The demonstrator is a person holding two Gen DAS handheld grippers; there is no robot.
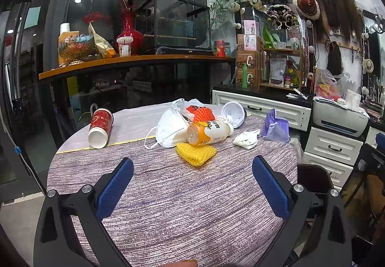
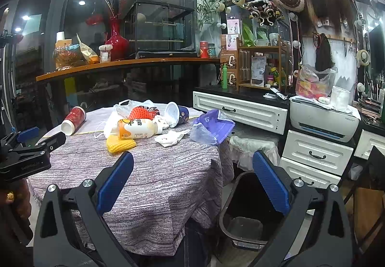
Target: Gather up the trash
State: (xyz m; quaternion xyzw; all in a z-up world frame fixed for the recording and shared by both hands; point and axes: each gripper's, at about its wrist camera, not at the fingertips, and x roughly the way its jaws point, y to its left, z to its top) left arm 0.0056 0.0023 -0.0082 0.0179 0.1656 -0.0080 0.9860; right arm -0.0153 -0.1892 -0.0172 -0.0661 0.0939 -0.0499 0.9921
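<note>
Trash lies on the round table's woven cloth (image 1: 182, 194): a red paper cup on its side (image 1: 99, 127), a white face mask (image 1: 169, 128), an orange-and-white bottle (image 1: 208, 132), yellow foam netting (image 1: 196, 152), orange netting (image 1: 203, 113), a crumpled tissue (image 1: 246, 139), a purple bag (image 1: 275, 127) and a white cup (image 1: 233, 113). My left gripper (image 1: 192, 164) is open and empty, short of the yellow netting. My right gripper (image 2: 192, 158) is open and empty, over the table's right edge above a black bin (image 2: 245, 209). The left gripper also shows in the right wrist view (image 2: 36, 144).
White drawers (image 2: 240, 110) and a printer (image 2: 322, 122) stand to the right. A bin lined with a clear bag (image 2: 252, 146) sits between table and drawers. A wooden shelf (image 1: 134, 62) with a red vase runs behind the table. A dark chair (image 1: 312, 178) stands at the right.
</note>
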